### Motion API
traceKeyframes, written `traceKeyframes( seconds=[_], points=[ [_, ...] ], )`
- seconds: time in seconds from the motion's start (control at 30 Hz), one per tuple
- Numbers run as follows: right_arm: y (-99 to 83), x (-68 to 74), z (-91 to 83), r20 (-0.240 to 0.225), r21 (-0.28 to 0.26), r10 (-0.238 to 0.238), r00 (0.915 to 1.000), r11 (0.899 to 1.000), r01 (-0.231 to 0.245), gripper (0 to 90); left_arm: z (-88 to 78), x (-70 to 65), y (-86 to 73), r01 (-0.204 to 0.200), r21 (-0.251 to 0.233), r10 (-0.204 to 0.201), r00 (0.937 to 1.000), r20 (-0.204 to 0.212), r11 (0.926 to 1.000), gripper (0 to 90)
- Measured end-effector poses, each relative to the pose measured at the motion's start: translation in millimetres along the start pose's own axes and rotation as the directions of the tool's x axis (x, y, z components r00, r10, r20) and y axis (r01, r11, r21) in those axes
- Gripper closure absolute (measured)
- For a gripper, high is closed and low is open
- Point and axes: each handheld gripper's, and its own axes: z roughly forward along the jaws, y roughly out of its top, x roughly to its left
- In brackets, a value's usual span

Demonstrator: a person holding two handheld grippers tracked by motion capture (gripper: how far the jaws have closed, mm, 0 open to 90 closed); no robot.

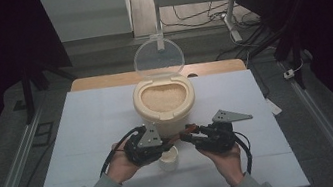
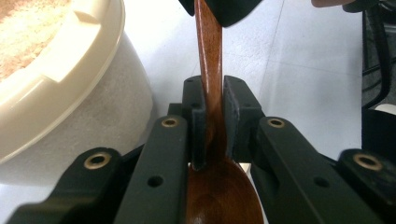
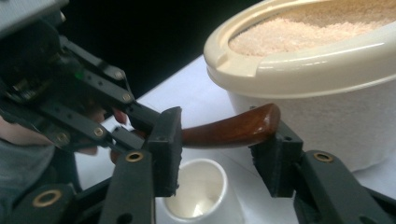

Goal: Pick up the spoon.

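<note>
L gripper (image 2: 212, 121) is clamped tight on the wooden spoon (image 2: 211, 93) at its neck, just above the cup (image 1: 169, 160) & beside the rice tub (image 1: 165, 105), while R gripper (image 3: 219, 149), jaws half-open round the handle end w/o pressing, prob. takes it over for scooping.

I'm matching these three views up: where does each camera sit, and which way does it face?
High view: above the person's side, looking forward and down at the rice container; forearms and both hands show.
Left gripper view: along its jaws, shut on the wooden spoon.
Right gripper view: between its jaws toward the left gripper and white cup.
All share spoon and container.
</note>
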Motion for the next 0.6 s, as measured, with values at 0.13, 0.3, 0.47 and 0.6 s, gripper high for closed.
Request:
traceKeyframes(
  seconds=[0.13, 0.3, 0.47, 0.6],
  points=[
    [0.7, 2.3, 0.9, 0.002, -0.024, 0.004, 1.0, 1.0, -0.004, 60.6, -0.6, -0.8, 0.4, -0.006, 0.003, 0.006, 0.9999, -0.013, 1.0, 79.2],
    [1.7, 3.3, -0.1, -0.032, -0.058, 0.027, 0.9991, 0.998, -0.029, 69.2, -0.2, -1.9, 0.7, -0.013, 0.009, 0.013, 0.9997, -0.021, 0.9999, 79.3],
    [3.8, 2.6, -1.4, -0.095, -0.072, 0.017, 0.9953, 0.997, -0.024, 76.0, -1.2, -0.6, 0.5, -0.013, 0.007, 0.014, 0.9997, -0.02, 0.9999, 79.5],
    [4.3, 1.0, -1.6, -0.158, -0.086, 0.025, 0.987, 0.996, -0.04, 81.6, -1.6, -1.6, 0.9, -0.026, 0.011, 0.026, 0.9995, -0.019, 0.9996, 79.6]
  ],
)
